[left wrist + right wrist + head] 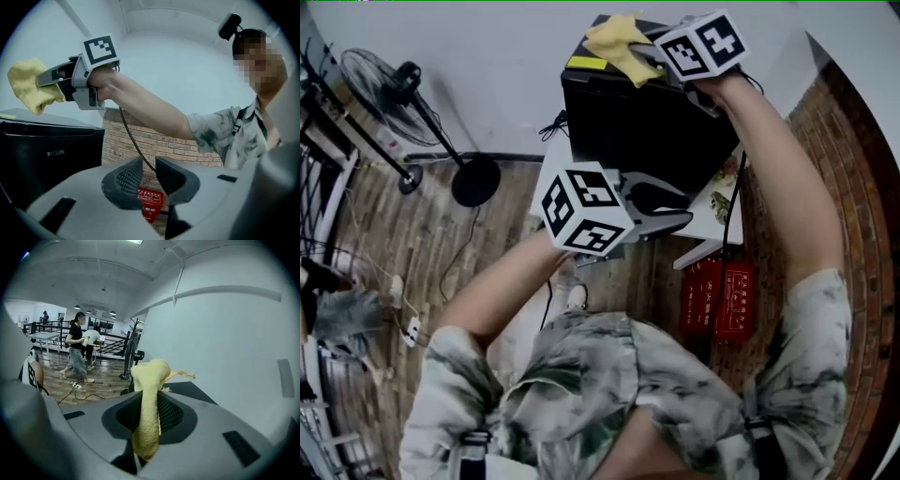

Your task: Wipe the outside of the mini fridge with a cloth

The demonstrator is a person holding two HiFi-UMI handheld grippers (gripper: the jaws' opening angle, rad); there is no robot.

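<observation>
The left gripper (678,214) is a little open and holds nothing. The black mini fridge (628,131) is close by, to the left of its jaws. The right gripper (149,414) pinches the yellow cloth (147,380) tight, just over the fridge top. It should probably press the cloth flat and rub slowly.

**Yellow on black, brick beside**

The cloth (619,42) is pale yellow. The mini fridge (647,122) is black, with a yellow label (586,63) on top. The left hand-held gripper (680,214) and the right hand-held gripper (645,58) are grey, with white faces carrying black square markers. The brick wall (853,187) is red-brown, the box (719,298) is red, and the shirt (609,375) is pale with dark marbled blotches.
</observation>
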